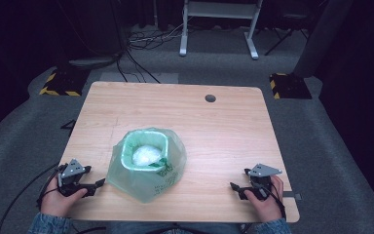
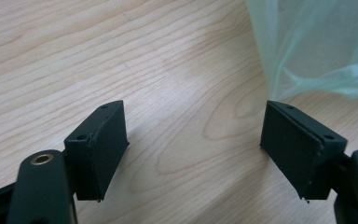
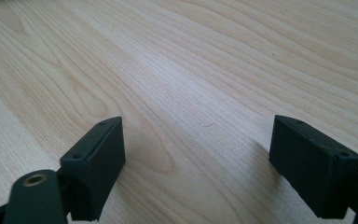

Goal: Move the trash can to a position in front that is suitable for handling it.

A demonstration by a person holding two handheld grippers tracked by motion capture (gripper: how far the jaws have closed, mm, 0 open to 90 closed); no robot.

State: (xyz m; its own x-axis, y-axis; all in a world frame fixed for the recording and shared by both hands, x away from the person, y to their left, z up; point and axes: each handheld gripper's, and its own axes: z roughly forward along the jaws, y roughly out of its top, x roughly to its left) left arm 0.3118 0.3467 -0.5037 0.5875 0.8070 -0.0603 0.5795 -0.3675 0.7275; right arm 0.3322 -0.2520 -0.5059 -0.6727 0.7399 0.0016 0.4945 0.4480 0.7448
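A small bin lined with a green translucent plastic bag (image 1: 146, 163) stands on the wooden table (image 1: 214, 126), with white crumpled material (image 1: 146, 155) inside it. My left gripper (image 1: 97, 186) rests near the table's front left edge, just left of the bag, open with nothing between its jaws. In the left gripper view the bag (image 2: 317, 42) hangs at the upper right, beyond the open left gripper (image 2: 193, 149). My right gripper (image 1: 236, 187) sits near the front right edge, open and apart from the bag. Bare wood lies between the jaws of the right gripper (image 3: 198, 163).
A dark round hole (image 1: 210, 98) sits in the table near its far edge. Beyond the table are grey carpet, cables (image 1: 146, 39), a white frame's legs (image 1: 219, 29) and yellow-black striped blocks (image 1: 58, 85).
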